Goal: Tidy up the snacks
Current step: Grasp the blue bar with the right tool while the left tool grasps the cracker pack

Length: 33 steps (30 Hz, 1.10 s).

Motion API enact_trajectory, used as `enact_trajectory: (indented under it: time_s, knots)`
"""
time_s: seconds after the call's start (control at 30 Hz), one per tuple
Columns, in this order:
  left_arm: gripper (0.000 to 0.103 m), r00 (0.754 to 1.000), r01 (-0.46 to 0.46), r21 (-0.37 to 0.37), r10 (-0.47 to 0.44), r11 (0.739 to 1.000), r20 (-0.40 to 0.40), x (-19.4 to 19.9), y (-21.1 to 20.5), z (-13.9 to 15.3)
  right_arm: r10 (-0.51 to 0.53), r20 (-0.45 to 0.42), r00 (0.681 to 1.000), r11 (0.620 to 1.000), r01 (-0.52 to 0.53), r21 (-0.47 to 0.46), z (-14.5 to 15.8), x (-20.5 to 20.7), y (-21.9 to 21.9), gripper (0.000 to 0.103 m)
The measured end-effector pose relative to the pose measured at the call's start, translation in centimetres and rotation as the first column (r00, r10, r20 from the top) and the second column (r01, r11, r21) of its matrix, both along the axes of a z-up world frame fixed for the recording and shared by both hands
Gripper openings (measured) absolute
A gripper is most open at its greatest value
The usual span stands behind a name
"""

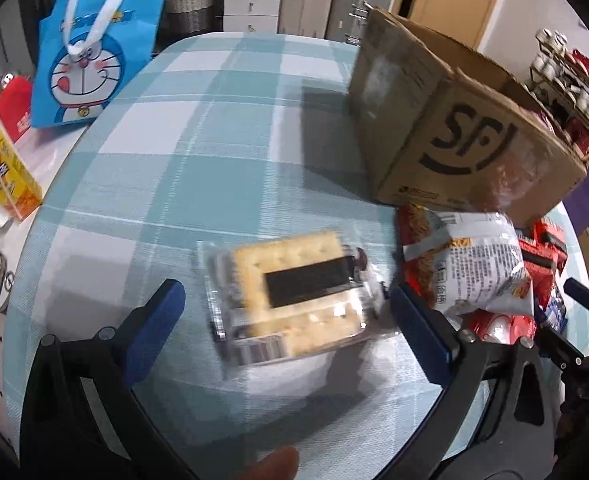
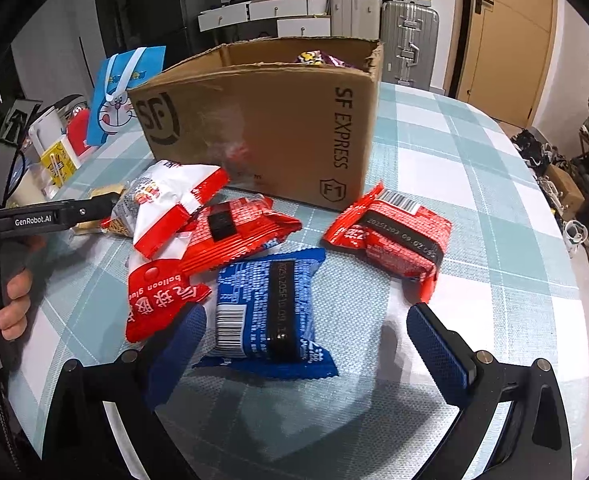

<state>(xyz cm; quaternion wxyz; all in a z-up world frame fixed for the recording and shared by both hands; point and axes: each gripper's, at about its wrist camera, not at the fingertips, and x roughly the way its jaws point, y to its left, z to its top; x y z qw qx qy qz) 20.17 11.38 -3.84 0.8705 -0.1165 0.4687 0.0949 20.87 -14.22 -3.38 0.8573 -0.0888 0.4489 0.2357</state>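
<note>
A clear pack of crackers [image 1: 290, 300] lies flat on the checked tablecloth, between the wide-apart fingers of my left gripper [image 1: 290, 316], which is open and not touching it. A white and red snack bag [image 1: 466, 260] sits just right of that pack. In the right wrist view my right gripper [image 2: 306, 340] is open around a blue snack packet [image 2: 266, 312] lying on the table. Red packets [image 2: 390, 236] [image 2: 238, 232] and a white-red bag [image 2: 174, 204] lie in front of the open cardboard box [image 2: 278, 120], which holds some snacks.
A blue cartoon bag [image 1: 94, 52] and a yellow drink carton [image 1: 2, 172] stand at the table's left edge. The box [image 1: 454, 120] occupies the far right. Suitcases and drawers stand behind the table. A hand [image 2: 6, 296] holds the left gripper's handle.
</note>
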Motion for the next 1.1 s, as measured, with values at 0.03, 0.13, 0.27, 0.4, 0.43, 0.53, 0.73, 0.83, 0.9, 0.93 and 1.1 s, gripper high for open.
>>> enact_trajectory:
  time_s: [0.03, 0.13, 0.27, 0.4, 0.43, 0.53, 0.73, 0.83, 0.9, 0.93, 1.1]
  knots:
    - [0.102, 1.0, 0.001, 0.007, -0.001, 1.0, -0.002, 0.1, -0.2, -0.1, 0.004, 0.001, 1.0, 1.0, -0.004, 0.002, 0.0, 0.0, 0.1, 0.102]
    - [0.102, 1.0, -0.006, 0.012, 0.006, 1.0, -0.007, 0.4, -0.4, -0.2, 0.02, 0.003, 1.0, 1.0, -0.02, 0.012, 0.2, -0.2, 0.3, 0.102]
    - [0.101, 1.0, -0.002, 0.028, 0.003, 1.0, -0.023, 0.6, -0.6, -0.2, 0.033, 0.007, 0.999, 0.999, -0.033, 0.016, 0.2, -0.5, 0.4, 0.102]
    - [0.091, 1.0, 0.006, 0.054, -0.005, 0.999, -0.026, 0.5, -0.9, -0.1, 0.033, -0.002, 0.999, 0.999, -0.033, 0.021, 0.1, -0.4, 0.3, 0.096]
    - [0.088, 1.0, 0.009, 0.051, -0.008, 0.999, -0.021, 0.4, -0.8, -0.1, 0.032, -0.009, 0.999, 0.999, -0.032, 0.027, 0.0, -0.4, 0.3, 0.092]
    - [0.073, 0.999, 0.032, 0.036, -0.033, 0.999, 0.01, -0.2, -1.0, 0.3, 0.026, -0.025, 0.999, 0.999, -0.025, 0.036, -0.3, -0.1, 0.0, 0.081]
    - [0.061, 0.998, 0.035, -0.009, -0.034, 0.999, 0.059, -1.2, -0.7, 0.6, 0.036, -0.034, 0.999, 0.998, -0.035, 0.049, -0.4, 0.1, 0.1, 0.072]
    - [0.061, 0.997, 0.036, -0.018, -0.034, 0.999, 0.072, -1.7, -0.8, 0.8, 0.049, -0.041, 0.998, 0.997, -0.047, 0.06, -0.5, 0.0, 0.2, 0.065]
    - [0.061, 0.996, 0.037, -0.025, -0.035, 0.999, 0.085, -2.0, -0.8, 1.0, 0.053, -0.043, 0.998, 0.996, -0.051, 0.067, -0.5, 0.0, 0.2, 0.062]
    - [0.061, 0.995, 0.036, -0.024, -0.034, 0.999, 0.091, -2.2, -0.9, 1.1, 0.054, -0.043, 0.998, 0.996, -0.051, 0.069, -0.5, 0.0, 0.2, 0.058]
    - [0.061, 0.992, 0.035, -0.022, -0.032, 0.999, 0.123, -2.9, -1.0, 2.3, 0.054, -0.041, 0.998, 0.996, -0.05, 0.078, -0.3, -0.2, 0.0, 0.053]
